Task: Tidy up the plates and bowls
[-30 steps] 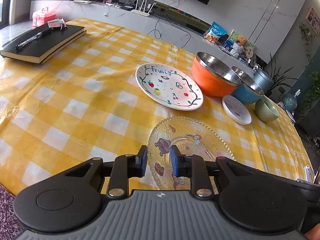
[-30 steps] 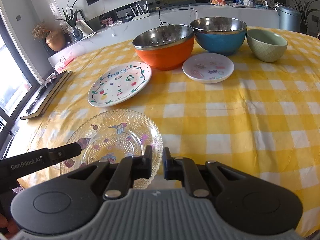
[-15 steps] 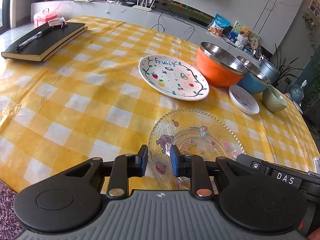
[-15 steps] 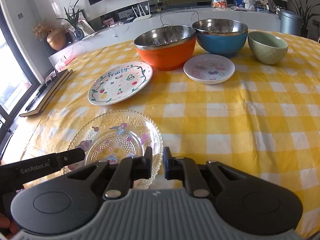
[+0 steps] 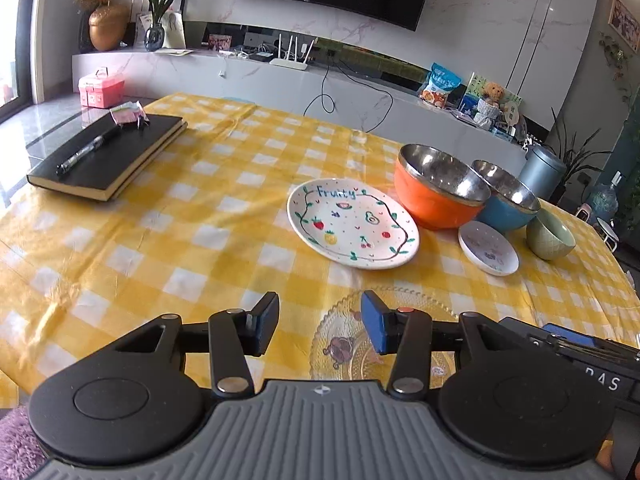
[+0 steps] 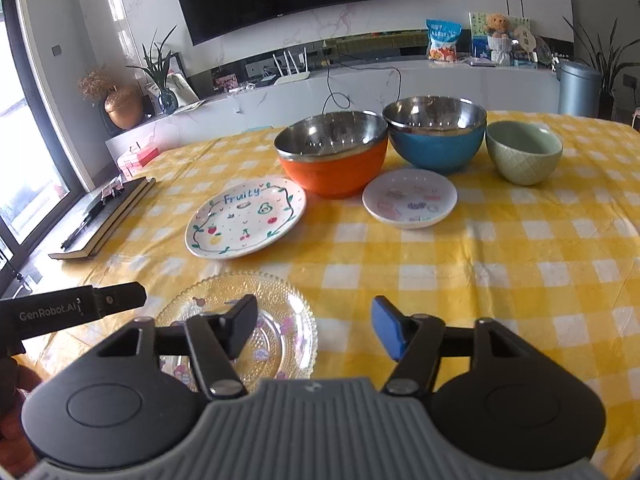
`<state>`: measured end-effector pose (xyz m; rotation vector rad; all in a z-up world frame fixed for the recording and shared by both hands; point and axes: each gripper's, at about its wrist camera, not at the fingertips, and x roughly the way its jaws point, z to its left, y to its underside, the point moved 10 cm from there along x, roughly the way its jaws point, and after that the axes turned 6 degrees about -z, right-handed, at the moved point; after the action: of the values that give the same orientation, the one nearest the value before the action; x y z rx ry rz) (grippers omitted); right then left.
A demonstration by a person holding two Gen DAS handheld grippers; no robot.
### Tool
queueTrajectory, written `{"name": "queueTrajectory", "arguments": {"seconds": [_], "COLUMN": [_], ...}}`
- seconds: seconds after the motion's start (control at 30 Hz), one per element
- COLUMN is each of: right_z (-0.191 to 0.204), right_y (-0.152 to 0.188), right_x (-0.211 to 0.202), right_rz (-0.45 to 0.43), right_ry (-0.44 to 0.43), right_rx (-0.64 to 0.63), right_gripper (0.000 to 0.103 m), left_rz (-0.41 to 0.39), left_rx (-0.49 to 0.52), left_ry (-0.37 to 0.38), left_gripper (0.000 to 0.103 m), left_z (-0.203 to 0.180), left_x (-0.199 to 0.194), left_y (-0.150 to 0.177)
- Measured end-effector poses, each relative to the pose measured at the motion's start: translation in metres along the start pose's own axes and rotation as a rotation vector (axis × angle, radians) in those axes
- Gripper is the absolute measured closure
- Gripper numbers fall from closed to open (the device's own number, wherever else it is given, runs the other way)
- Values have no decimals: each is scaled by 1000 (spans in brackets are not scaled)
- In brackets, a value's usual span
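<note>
Both claws opening, holding nothing: left claw (image 5: 319,322), right claw (image 6: 311,330) hovering over glass plate (image 6: 288,300). Risk: thin slippery rim slipping from pads, plate skidding on bench (image 6: 500,264) cloth.

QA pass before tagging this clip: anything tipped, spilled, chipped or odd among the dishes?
Nothing stands out. Orange bowl, blue bowl and green bowl sit upright and look empty; the Fruity plate, small plate and glass plate lie flat and separate. No visible spills or chips. The tablecloth is only slightly wrinkled.
</note>
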<state>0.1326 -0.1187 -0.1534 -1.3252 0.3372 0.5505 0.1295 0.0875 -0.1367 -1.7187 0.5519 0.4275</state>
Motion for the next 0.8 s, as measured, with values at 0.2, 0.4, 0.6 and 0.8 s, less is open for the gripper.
{"name": "queueTrajectory", "arguments": {"seconds": [0.2, 0.4, 0.6, 0.8], "right_z": [4, 0, 2, 7], "right_y": [-24, -44, -55, -53], "right_x": [4, 21, 42, 71], "right_rz": [-58, -90, -85, -18], "right_ry": [12, 89, 69, 41], "right_rx": [-44, -8, 30, 81], "right_gripper": [16, 16, 16, 16], "left_rz": [-32, -72, -65, -20], "left_rx": [7, 12, -20, -75], "left_ry": [-11, -25, -37, -24], "left_gripper": [48, 47, 47, 47], "left_z": [3, 2, 6, 10], "left_x": [6, 16, 38, 65], "left_y": [-24, -48, -58, -55]}}
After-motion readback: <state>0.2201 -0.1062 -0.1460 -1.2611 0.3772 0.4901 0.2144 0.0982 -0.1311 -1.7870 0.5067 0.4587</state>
